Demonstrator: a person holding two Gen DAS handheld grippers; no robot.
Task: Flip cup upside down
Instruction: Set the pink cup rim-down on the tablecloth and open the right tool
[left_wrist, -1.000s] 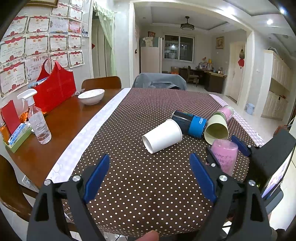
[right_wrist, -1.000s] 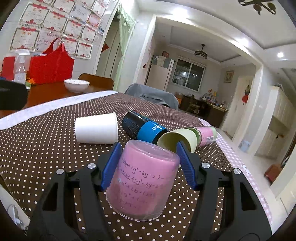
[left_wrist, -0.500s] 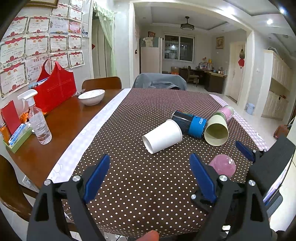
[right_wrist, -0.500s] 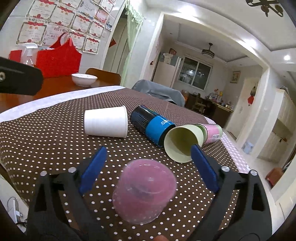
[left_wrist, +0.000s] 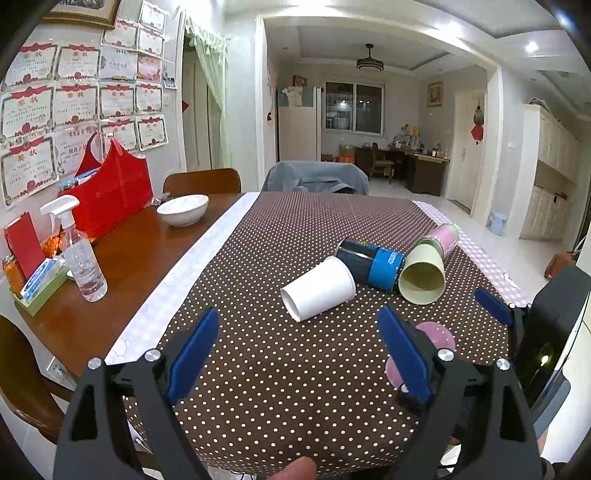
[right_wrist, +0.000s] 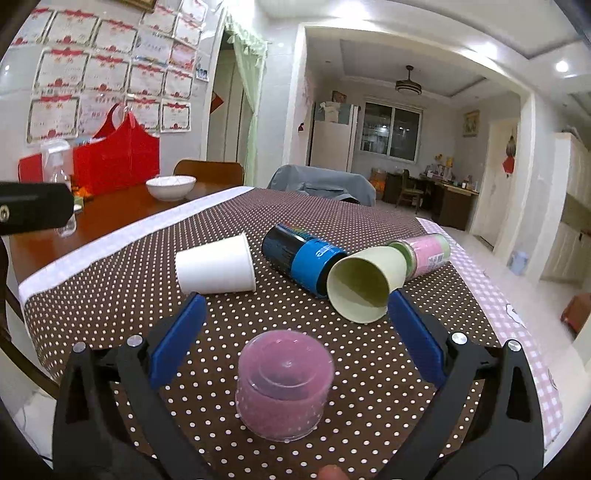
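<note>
A pink translucent cup (right_wrist: 284, 384) stands upside down on the brown dotted tablecloth (right_wrist: 110, 280), free between the wide-open blue pads of my right gripper (right_wrist: 295, 325). In the left wrist view the cup (left_wrist: 434, 336) shows partly behind my left gripper's right finger. My left gripper (left_wrist: 299, 343) is open and empty above the cloth's near edge. A white paper cup (right_wrist: 216, 266), a dark blue cup (right_wrist: 303, 253), a pale green cup (right_wrist: 364, 282) and a pink cup (right_wrist: 430, 253) lie on their sides beyond.
On the bare wooden table (left_wrist: 122, 258) at left stand a spray bottle (left_wrist: 79, 251), a white bowl (left_wrist: 183, 209), a red bag (left_wrist: 110, 188) and a small green tray (left_wrist: 40, 284). Chairs (left_wrist: 314, 177) stand at the far end.
My right gripper set the pink cup down upside down, opened and let go of it, then drew back and up. The left gripper has not moved.
</note>
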